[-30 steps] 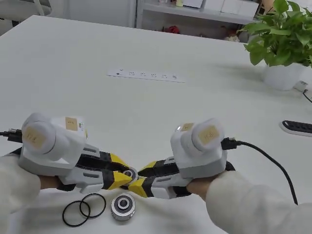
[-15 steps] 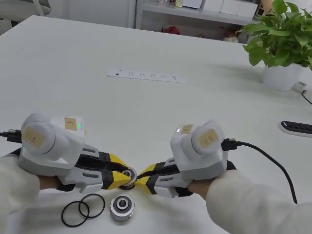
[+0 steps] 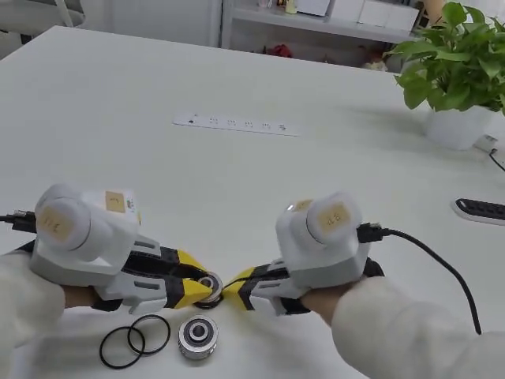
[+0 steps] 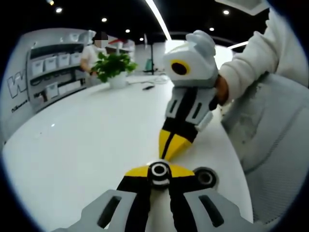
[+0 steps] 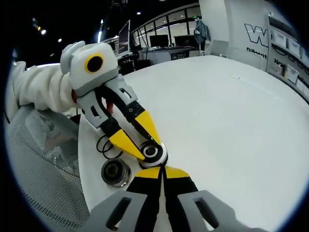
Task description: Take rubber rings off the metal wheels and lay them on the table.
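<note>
At lower centre of the head view, a metal wheel (image 3: 210, 282) is clamped in the left gripper (image 3: 201, 289). The right gripper (image 3: 229, 290) is pressed together at its rim. If that pinch slips during the pull, the wheel may be dislodged.

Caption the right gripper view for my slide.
Left gripper clamps a metal wheel; right gripper's closed tips meet its rim.

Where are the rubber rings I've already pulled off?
In the head view, the two rubber rings lie overlapping on the table, just left of the loose metal wheel, on the person's side of the left gripper.
</note>
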Motion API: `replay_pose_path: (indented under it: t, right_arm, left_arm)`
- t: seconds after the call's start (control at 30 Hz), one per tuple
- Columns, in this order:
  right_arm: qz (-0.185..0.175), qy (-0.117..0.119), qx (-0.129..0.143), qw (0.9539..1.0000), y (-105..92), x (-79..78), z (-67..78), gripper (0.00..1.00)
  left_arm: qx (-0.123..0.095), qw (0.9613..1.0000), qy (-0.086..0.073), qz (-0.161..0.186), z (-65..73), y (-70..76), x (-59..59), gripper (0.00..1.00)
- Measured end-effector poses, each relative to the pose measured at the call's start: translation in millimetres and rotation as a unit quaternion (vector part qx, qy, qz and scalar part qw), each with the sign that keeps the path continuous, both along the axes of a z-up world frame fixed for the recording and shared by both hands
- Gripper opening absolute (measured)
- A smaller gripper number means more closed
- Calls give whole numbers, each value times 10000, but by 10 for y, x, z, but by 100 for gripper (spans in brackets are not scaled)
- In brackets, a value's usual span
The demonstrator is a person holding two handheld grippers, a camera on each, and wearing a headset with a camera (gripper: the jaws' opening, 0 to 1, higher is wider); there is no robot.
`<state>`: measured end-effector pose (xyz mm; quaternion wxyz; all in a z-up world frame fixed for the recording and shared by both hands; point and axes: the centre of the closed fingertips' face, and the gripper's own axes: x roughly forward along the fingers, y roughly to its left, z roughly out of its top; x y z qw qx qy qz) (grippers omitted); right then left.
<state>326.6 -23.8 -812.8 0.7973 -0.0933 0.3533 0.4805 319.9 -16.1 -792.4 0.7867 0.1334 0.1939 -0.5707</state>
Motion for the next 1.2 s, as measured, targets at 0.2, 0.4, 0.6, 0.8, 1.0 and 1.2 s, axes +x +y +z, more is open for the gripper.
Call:
replay_pose_path:
  t: [0.2, 0.4, 0.6, 0.8, 1.0, 1.2]
  right_arm:
    - [-662, 583, 704, 9936, -23, 76, 96, 0]
    - [-1101, 1157, 1128, 9807, -21, 75, 114, 0]
    - [-1260, 1454, 1373, 9717, -18, 73, 122, 0]
    - [-1395, 1730, 1577, 9622, 9, 31, 129, 0]
    - [-1485, 1820, 1724, 9566, 26, 30, 144, 0]
    - [-1584, 1956, 1873, 9495, 45, 40, 156, 0]
  left_arm:
    - [-15, 10000, -8, -6, 1, 6, 4, 14]
    - [-32, 10000, -22, -7, 1, 6, 5, 14]
    - [-38, 10000, -31, -4, 1, 4, 4, 14]
    - [-63, 10000, -7, 30, 1, 8, 6, 14]
    - [-80, 9999, -3, 68, 1, 15, 14, 14]
    - [-75, 9999, -2, 89, 2, 18, 19, 14]
